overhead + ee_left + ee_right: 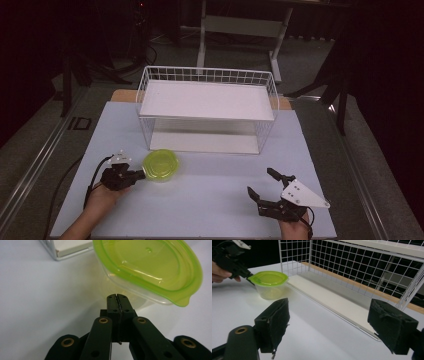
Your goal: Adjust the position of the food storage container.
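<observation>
the left gripper (134, 175) is seen with its jaws pressed together, nothing between them, its tip just at the near side of the lidded container (160, 165), below the rim of the green lid (150, 267). whether the tip actually touches the clear wall cannot be told from the left gripper view. the container stands upright on the white table (210, 200), just in front of the left end of the wire shelf rack (207, 107), near it but apart. the right gripper (260, 186) is held with its jaws wide apart, well away to the right, resting low over the table and holding nothing. the step in hand is judged to be the approach to the container, no grasp yet made. for the next move, either the left jaws would need to be opened and set around the lid's rim or the tub's wall, or a gentle push would be given toward the rack; an off-centre push could tip or spin the light tub.
</observation>
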Motion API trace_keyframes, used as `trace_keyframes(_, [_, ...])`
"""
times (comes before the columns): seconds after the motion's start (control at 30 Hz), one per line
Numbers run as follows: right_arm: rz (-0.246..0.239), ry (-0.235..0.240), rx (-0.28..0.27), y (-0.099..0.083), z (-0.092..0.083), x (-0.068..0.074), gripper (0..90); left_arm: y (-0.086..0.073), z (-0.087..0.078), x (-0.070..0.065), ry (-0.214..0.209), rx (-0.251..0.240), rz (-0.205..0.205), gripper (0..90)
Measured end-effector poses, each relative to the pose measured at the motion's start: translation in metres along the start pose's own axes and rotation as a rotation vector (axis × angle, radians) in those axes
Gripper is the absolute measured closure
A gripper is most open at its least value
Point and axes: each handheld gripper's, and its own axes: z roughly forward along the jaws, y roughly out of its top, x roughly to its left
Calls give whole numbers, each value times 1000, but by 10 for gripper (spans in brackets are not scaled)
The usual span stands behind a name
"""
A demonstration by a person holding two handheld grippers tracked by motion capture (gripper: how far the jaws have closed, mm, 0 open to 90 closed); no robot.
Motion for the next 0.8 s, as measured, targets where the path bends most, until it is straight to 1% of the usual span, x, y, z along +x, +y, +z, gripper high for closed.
trace_keyframes(0.03, [0, -2, 1, 0, 0, 0, 174, 2, 3, 0, -4, -4, -4, 900])
trace_keyframes(0.1, [5, 0, 3, -1, 0, -1, 174, 7, 9, 0, -3, -9, 8, 900])
trace_keyframes(0.17, [8, 1, 8, -1, 1, -2, 174, 12, 17, -1, 2, 0, 15, 900])
trace_keyframes(0.2, [9, 3, 11, -2, 1, -2, 174, 12, 17, -1, 2, 0, 15, 900])
trace_keyframes(0.23, [8, 3, 14, -2, 2, -2, 174, 17, 24, -3, -2, 2, 9, 900])
trace_keyframes(0.27, [8, 5, 17, -2, 2, -1, 174, 20, 27, -4, 3, 4, 13, 900])
trace_keyframes(0.33, [1, 9, 19, -2, 2, -1, 174, 25, 34, -6, -8, 6, 17, 900])
trace_keyframes(0.5, [-4, 9, 15, -2, 2, 0, 174, 33, 51, -14, -10, 22, 28, 900])
trace_keyframes(0.53, [-5, 8, 17, -2, 2, 0, 174, 33, 53, -16, -7, 23, 39, 900])
trace_keyframes(0.6, [-3, 13, 21, -2, 2, 0, 174, 34, 55, -19, -6, 9, 49, 900])
trace_keyframes(0.63, [-6, 15, 25, -3, 3, 0, 174, 33, 54, -19, 1, 10, 62, 900])
trace_keyframes(0.67, [-5, 17, 29, -3, 3, 0, 174, 33, 52, -18, 6, 2, 59, 900])
trace_keyframes(0.7, [-5, 16, 33, -3, 4, -1, 173, 33, 48, -16, 1, -8, 47, 900])
trace_keyframes(0.73, [-5, 16, 33, -3, 4, -1, 173, 33, 48, -16, 1, -8, 47, 900])
trace_keyframes(0.77, [0, 16, 36, -4, 5, -1, 173, 32, 41, -13, 4, -25, 31, 900])
trace_keyframes(0.8, [0, 16, 36, -4, 5, -1, 173, 32, 41, -13, 4, -25, 31, 900])
